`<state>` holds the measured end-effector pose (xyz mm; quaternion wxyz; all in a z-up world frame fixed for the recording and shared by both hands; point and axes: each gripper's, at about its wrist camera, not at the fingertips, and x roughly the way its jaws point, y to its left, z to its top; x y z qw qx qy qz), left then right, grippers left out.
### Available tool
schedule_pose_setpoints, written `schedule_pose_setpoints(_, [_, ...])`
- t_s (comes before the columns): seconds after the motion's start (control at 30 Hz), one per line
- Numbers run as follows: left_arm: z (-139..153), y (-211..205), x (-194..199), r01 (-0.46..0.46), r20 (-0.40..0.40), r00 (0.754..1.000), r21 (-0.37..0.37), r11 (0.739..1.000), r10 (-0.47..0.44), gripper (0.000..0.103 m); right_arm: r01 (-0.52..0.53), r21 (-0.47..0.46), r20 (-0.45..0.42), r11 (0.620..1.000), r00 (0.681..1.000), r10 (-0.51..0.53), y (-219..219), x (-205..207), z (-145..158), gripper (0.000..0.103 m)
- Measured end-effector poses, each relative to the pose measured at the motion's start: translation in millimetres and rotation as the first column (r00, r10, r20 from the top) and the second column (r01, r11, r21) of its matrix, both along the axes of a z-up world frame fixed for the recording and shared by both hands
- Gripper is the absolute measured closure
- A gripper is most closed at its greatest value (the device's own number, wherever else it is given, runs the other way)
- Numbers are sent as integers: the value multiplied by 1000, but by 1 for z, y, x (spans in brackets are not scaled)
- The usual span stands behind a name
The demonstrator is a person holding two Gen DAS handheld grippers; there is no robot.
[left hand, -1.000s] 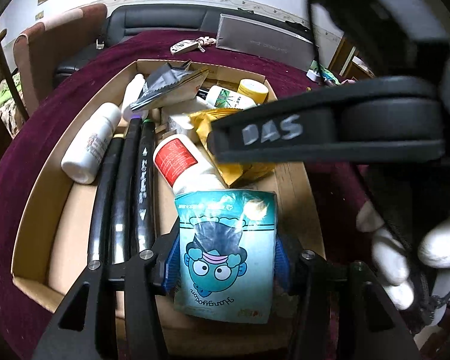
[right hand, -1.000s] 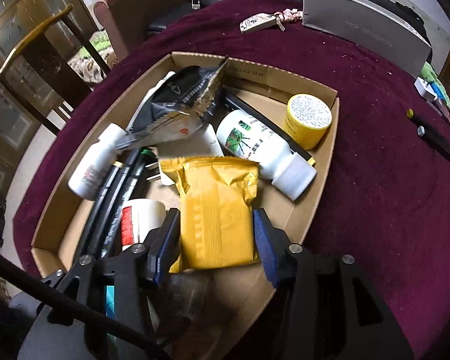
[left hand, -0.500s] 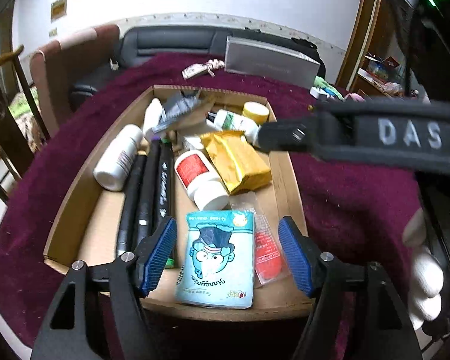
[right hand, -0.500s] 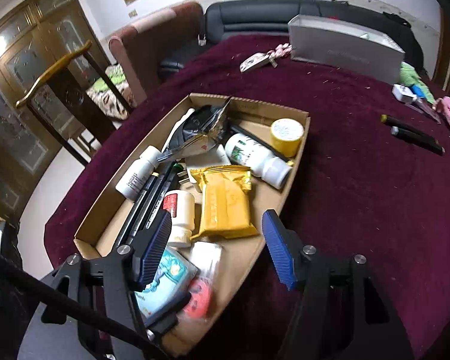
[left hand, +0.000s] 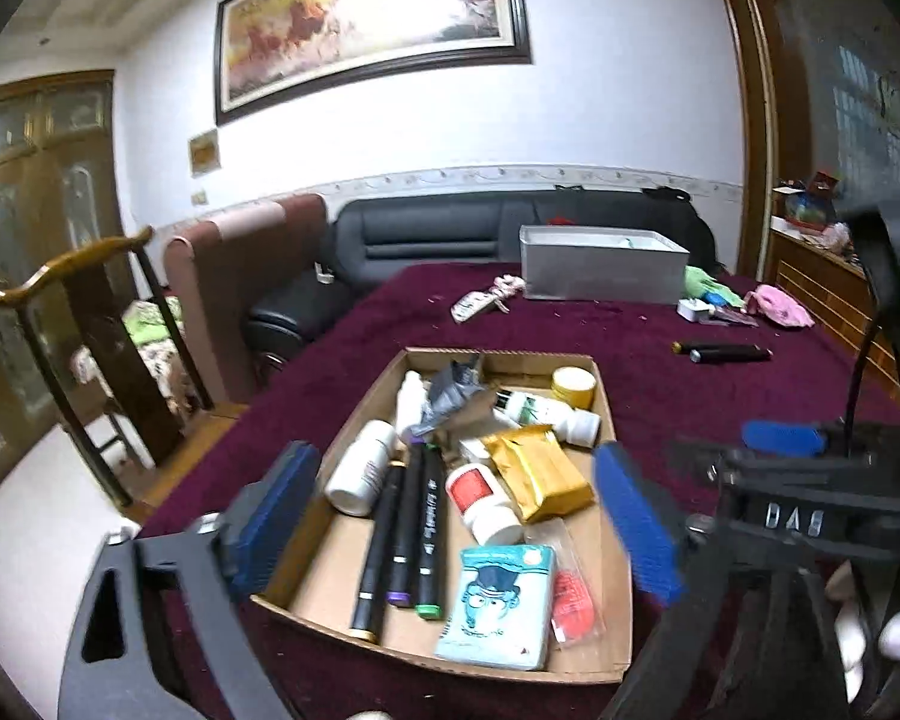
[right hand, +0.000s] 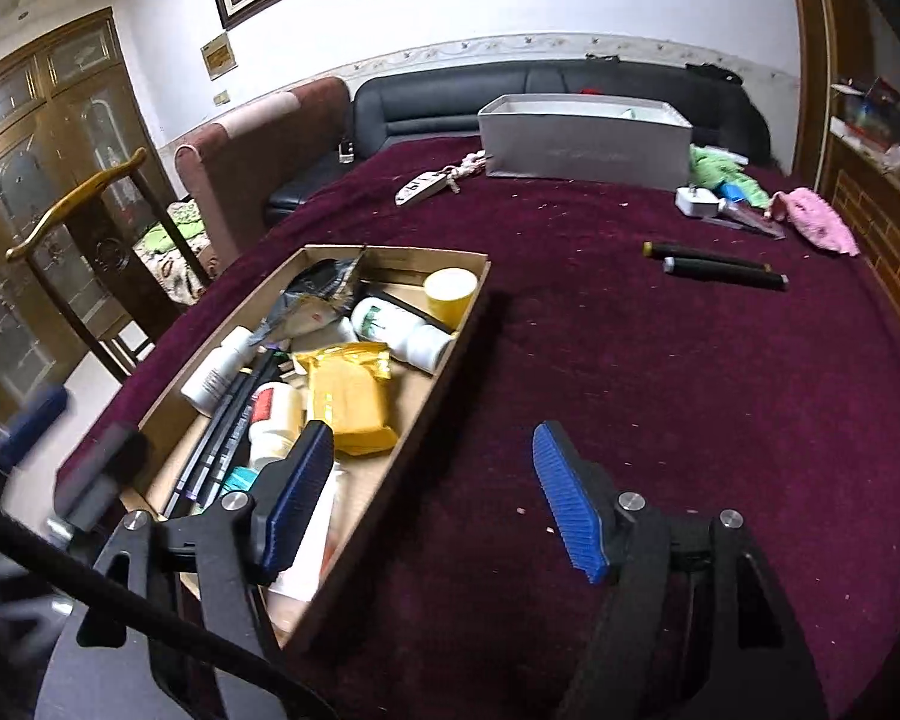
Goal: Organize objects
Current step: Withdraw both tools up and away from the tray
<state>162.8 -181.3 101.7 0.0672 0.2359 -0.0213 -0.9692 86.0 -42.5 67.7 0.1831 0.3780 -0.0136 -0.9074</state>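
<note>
While your left tongs (left hand: 456,525) are hanging spread wide above the cardboard tray (left hand: 360,420) on the bench (right hand: 660,372), your right tongs (right hand: 435,498) are gaping empty beside it, markers (right hand: 720,267) lying well apart.

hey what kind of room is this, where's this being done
Most likely a home living room. A black leather sofa runs along the wall under a large framed painting, and a table draped in a maroon cloth holds a cardboard tray of household odds and ends.
</note>
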Motion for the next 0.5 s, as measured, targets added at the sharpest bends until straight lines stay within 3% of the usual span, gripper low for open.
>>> schedule_pose_setpoints(0.2, [4,-1,4,-44,7,999,7,999,44,3,3,37,-20,999,1000,-2,4,10,-7,34])
schedule_pose_setpoints(0.5, [-10,-7,-5,-90,89,992,51,995,85,3,4,148,-94,989,996,10,-1,34,-14,33])
